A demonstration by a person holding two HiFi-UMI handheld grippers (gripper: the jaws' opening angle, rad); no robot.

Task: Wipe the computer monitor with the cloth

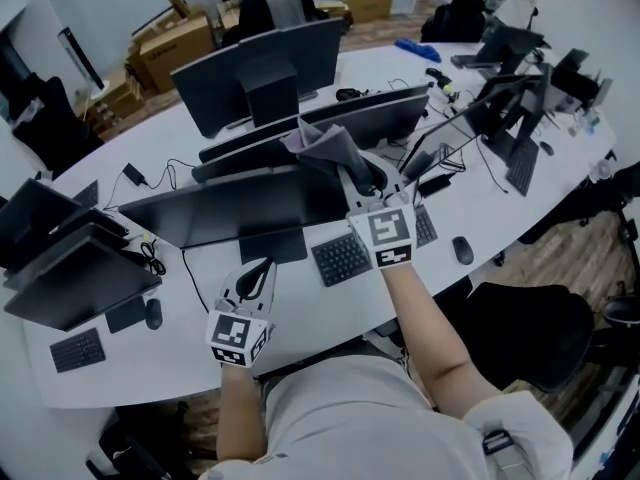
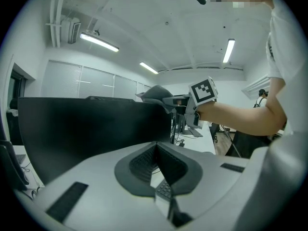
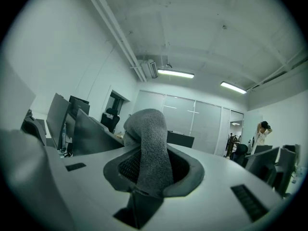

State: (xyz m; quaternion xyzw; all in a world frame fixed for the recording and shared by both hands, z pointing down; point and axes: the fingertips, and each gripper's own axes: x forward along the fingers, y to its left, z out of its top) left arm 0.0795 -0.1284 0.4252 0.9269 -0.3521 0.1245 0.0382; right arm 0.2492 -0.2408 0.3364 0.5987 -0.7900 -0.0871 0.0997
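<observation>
The dark monitor (image 1: 240,203) stands right in front of me on the white desk; in the left gripper view its black screen (image 2: 86,129) fills the left side. My right gripper (image 1: 365,176) is shut on a grey cloth (image 1: 330,148), which it holds over the monitor's top right edge. The cloth (image 3: 151,148) is pinched between the jaws of the right gripper (image 3: 153,162) and stands up out of them. Low at the desk's front, near the monitor's foot, my left gripper (image 1: 262,268) is shut and empty. From there the raised cloth (image 2: 156,93) shows above the screen's corner.
A black keyboard (image 1: 342,256) and a mouse (image 1: 462,250) lie right of the monitor's foot. More monitors (image 1: 260,73) stand behind. Laptops (image 1: 70,268), a small keyboard (image 1: 77,349) and a mouse (image 1: 153,313) sit at the left. A black chair (image 1: 530,333) is at my right.
</observation>
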